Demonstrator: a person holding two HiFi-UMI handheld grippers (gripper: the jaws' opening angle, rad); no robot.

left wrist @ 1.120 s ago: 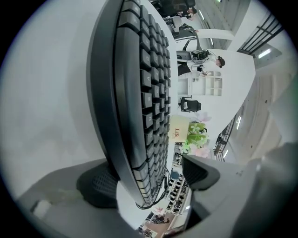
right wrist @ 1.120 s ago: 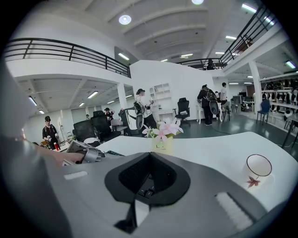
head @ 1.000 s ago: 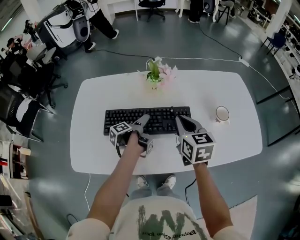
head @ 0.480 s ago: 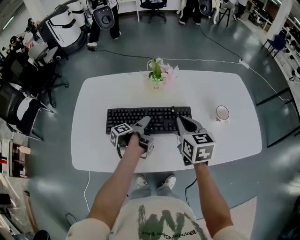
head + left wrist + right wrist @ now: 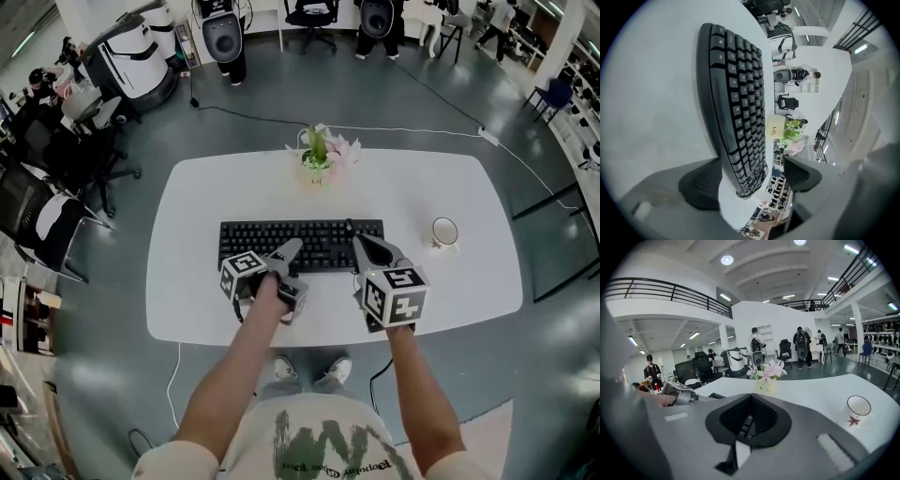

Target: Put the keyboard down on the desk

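A black keyboard [image 5: 300, 244] lies flat on the white desk [image 5: 450, 291]. My left gripper [image 5: 287, 255] is at its front edge, turned on its side. In the left gripper view the left gripper [image 5: 751, 176] is open: the keyboard [image 5: 736, 103] runs between the jaws, one pad beside its edge and the other apart from it. My right gripper [image 5: 362, 247] points at the keyboard's right front part, fingers together. In the right gripper view the right gripper [image 5: 747, 420] is shut, and a few keys [image 5: 744, 426] show through the narrow slit.
A white mug [image 5: 444, 229] stands right of the keyboard, also in the right gripper view [image 5: 857, 409]. A flower pot [image 5: 322, 155] sits at the desk's far edge. Office chairs [image 5: 47, 225] stand left of the desk. A cable [image 5: 412, 131] runs over the floor behind.
The head view has drifted a little. Keyboard and both grippers keep their places on the desk. People in the background have walked.
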